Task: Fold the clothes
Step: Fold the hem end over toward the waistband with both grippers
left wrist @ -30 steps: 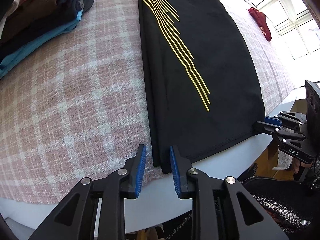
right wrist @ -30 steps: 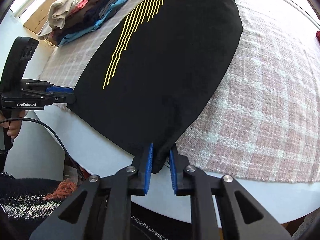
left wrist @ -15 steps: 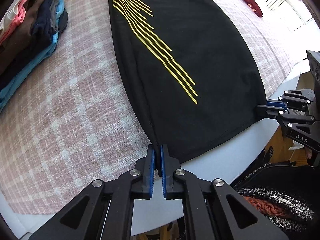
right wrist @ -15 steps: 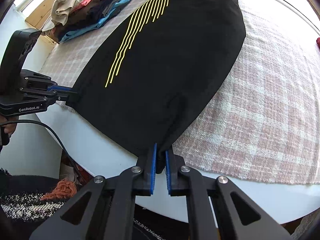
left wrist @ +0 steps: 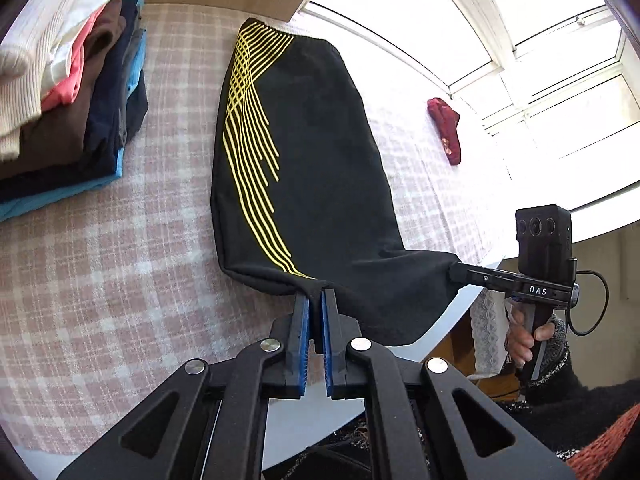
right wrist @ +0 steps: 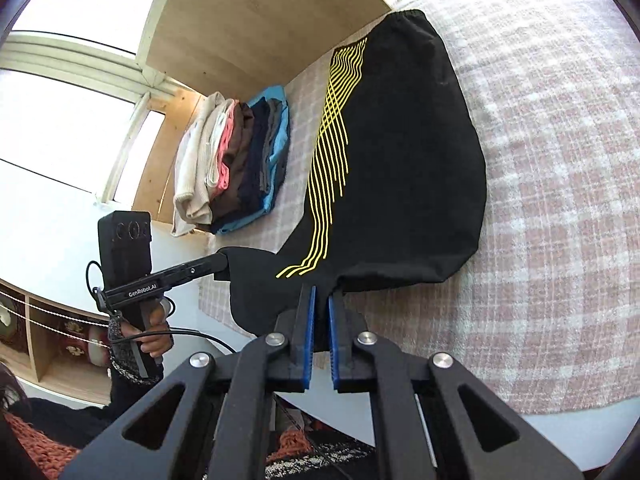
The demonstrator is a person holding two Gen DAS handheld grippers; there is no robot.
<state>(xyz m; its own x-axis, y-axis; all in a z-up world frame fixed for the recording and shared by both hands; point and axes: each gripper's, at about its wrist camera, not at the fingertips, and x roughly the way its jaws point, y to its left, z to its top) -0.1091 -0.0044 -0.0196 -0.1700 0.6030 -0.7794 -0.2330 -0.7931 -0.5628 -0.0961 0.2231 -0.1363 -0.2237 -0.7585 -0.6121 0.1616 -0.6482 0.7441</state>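
Observation:
A black garment with yellow stripes [left wrist: 316,168] lies lengthwise on the pink checked tablecloth [left wrist: 100,264]; it also shows in the right wrist view [right wrist: 408,168]. My left gripper [left wrist: 315,300] is shut on its near left corner, lifted off the table. My right gripper [right wrist: 321,300] is shut on the near right corner, also lifted. The near hem hangs between the two grippers and curls over the part still lying flat. Each gripper shows in the other's view: the right gripper [left wrist: 456,272] and the left gripper [right wrist: 224,260].
A stack of folded clothes [left wrist: 68,108] sits at the far left of the table, also in the right wrist view [right wrist: 236,164]. A dark red cloth [left wrist: 446,128] lies far right near the windows. The white table edge [right wrist: 360,404] runs just below the grippers.
Both grippers closed on the garment's near corners, then lifted them up and forward over the table. The near hem now hangs raised instead of lying at the table edge.

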